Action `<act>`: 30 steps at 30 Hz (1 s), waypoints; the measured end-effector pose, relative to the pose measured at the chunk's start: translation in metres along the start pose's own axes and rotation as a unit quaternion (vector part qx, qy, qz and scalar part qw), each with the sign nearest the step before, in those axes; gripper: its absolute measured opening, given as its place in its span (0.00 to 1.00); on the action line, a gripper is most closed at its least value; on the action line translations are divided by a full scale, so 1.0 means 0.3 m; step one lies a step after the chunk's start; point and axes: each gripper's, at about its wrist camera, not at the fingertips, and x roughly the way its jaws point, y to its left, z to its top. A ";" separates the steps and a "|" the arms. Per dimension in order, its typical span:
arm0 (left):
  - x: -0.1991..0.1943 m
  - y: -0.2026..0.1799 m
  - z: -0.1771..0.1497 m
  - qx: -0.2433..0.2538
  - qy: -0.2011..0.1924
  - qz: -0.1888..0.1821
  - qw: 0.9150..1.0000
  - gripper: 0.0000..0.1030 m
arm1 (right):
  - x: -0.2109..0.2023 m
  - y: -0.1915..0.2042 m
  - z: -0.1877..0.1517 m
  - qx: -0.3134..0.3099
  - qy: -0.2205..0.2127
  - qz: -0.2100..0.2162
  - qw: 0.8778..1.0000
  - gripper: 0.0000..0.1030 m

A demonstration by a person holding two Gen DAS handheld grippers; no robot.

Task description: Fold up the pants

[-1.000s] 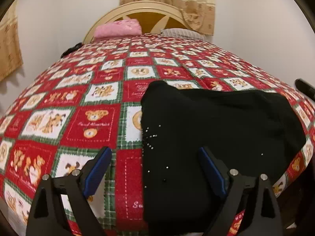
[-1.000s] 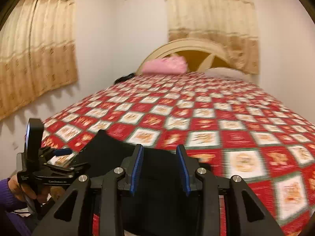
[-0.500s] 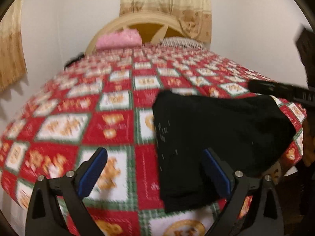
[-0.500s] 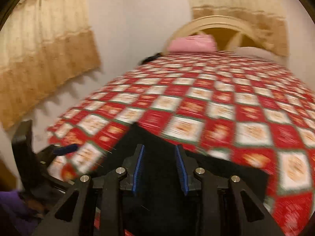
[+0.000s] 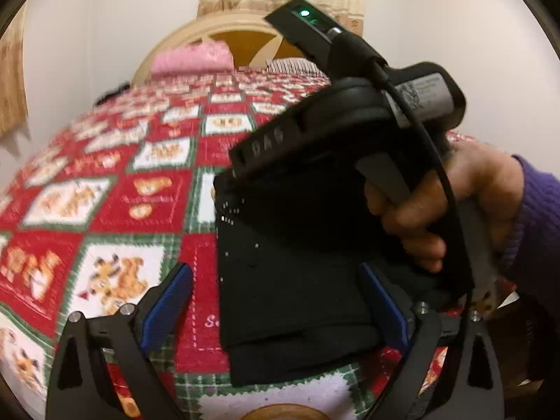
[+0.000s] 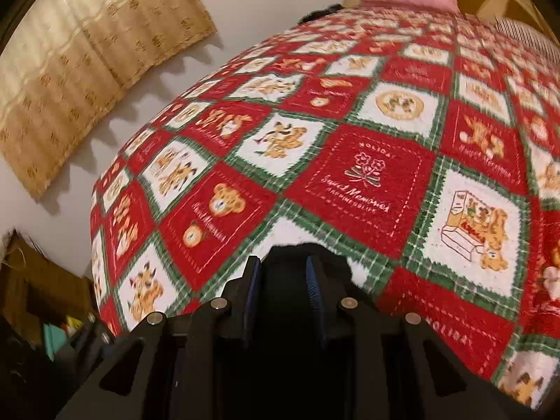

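Note:
Folded black pants (image 5: 290, 280) lie on the red patterned bedspread (image 5: 105, 210) near the bed's foot. My left gripper (image 5: 276, 304) is open and empty, hovering over the pants' near edge. The right gripper's body shows in the left wrist view (image 5: 350, 112), held by a hand above the pants' right part. In the right wrist view my right gripper (image 6: 283, 273) has its jaws narrowly apart with black pants fabric (image 6: 283, 262) between them. The fabric fills the gap and the view below.
A pink pillow (image 5: 192, 57) and the wooden headboard (image 5: 241, 35) stand at the far end. Curtains (image 6: 87, 70) hang on the left wall. Clutter (image 6: 42, 315) sits on the floor left of the bed. The bed's left edge (image 6: 98, 231) is close.
The right gripper has swung left across the pants into the left wrist view, carrying black fabric. The left gripper has drawn back slightly toward the bed's foot.

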 end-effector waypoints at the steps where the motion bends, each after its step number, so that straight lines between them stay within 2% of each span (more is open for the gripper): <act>1: 0.004 0.011 0.000 -0.012 0.003 -0.007 1.000 0.95 | 0.003 0.003 -0.001 -0.002 -0.001 0.000 1.000 0.27; 3: -0.003 0.010 0.003 -0.005 0.004 -0.007 1.000 0.95 | -0.013 0.009 -0.003 -0.003 -0.006 -0.001 1.000 0.27; 5: -0.023 0.015 0.014 0.001 0.005 -0.011 1.000 0.95 | -0.058 0.006 -0.005 0.008 -0.029 0.008 1.000 0.27; 7: -0.068 0.041 0.023 0.006 -0.001 -0.014 1.000 0.95 | -0.163 0.010 -0.026 0.027 -0.083 0.037 0.996 0.27; 9: -0.128 0.087 0.028 0.008 -0.022 0.008 1.000 0.95 | -0.229 0.038 -0.052 0.019 -0.107 0.044 0.993 0.27; 14: -0.227 0.239 0.054 -0.019 -0.048 0.080 0.995 0.95 | -0.268 0.171 -0.181 -0.032 -0.105 0.025 0.994 0.27; 17: -0.241 0.320 0.079 -0.046 -0.052 0.137 0.988 0.95 | -0.203 0.253 -0.286 -0.079 -0.092 -0.005 0.993 0.27; 18: -0.235 0.333 0.085 -0.052 -0.051 0.141 0.987 0.95 | -0.167 0.273 -0.320 -0.093 -0.081 -0.020 0.992 0.27; 19: -0.233 0.342 0.094 -0.058 -0.052 0.139 0.987 0.95 | -0.152 0.283 -0.348 -0.106 -0.092 -0.036 0.989 0.28; 20: -0.234 0.341 0.091 -0.061 -0.054 0.136 0.987 0.95 | -0.153 0.312 -0.390 -0.134 -0.127 -0.062 0.981 0.29; 22: -0.223 0.329 0.108 -0.057 -0.053 0.138 0.987 0.95 | -0.153 0.340 -0.412 -0.149 -0.135 -0.089 0.976 0.29; 24: -0.209 0.310 0.128 -0.046 -0.053 0.151 0.986 0.95 | -0.187 0.353 -0.420 -0.138 -0.122 -0.065 0.981 0.29; 25: -0.213 0.299 0.128 -0.041 -0.056 0.152 0.986 0.95 | -0.221 0.351 -0.435 -0.130 -0.118 -0.030 0.984 0.29; 30: -0.217 0.271 0.134 -0.017 -0.056 0.143 0.988 0.95 | -0.323 0.327 -0.502 -0.091 -0.127 0.026 0.987 0.29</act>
